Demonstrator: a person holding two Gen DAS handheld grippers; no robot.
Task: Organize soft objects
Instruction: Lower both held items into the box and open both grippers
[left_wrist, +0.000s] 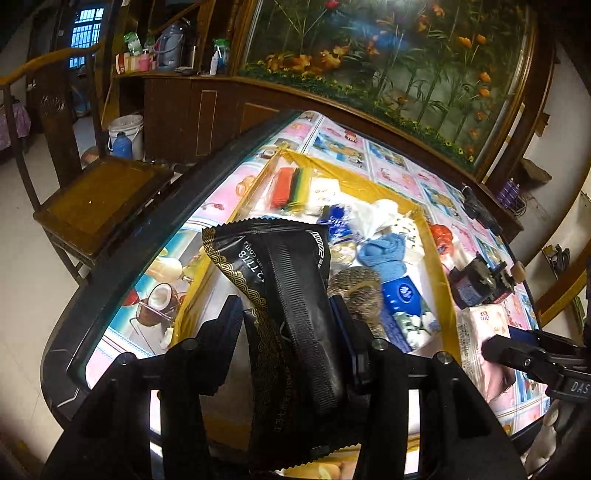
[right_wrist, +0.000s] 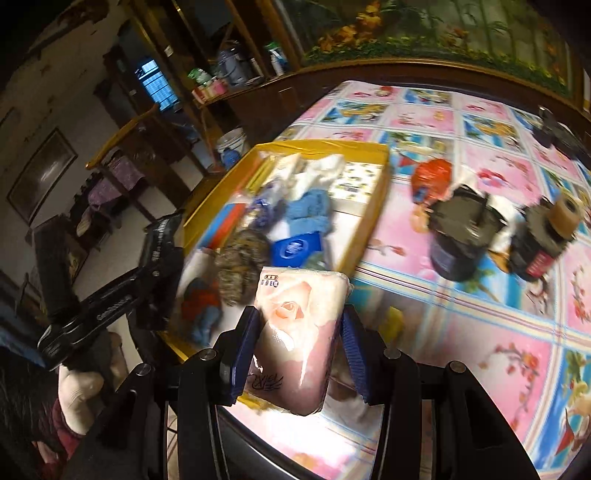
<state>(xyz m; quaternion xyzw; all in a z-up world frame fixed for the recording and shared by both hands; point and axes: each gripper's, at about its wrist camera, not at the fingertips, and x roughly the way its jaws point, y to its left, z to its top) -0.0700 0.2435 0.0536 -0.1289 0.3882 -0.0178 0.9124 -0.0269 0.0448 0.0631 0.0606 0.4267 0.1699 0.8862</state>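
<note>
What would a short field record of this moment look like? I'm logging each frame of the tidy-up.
left hand-held gripper: shut on black snack bag, above the near end of the box
right hand-held gripper: shut on pink tissue pack, beside the box's near corner
yellow box: on the table, holds blue cloth, blue packet, brown knit item, red-and-green item
outside the box: red bag, tape roll
table cover: pink and blue picture squares
</note>
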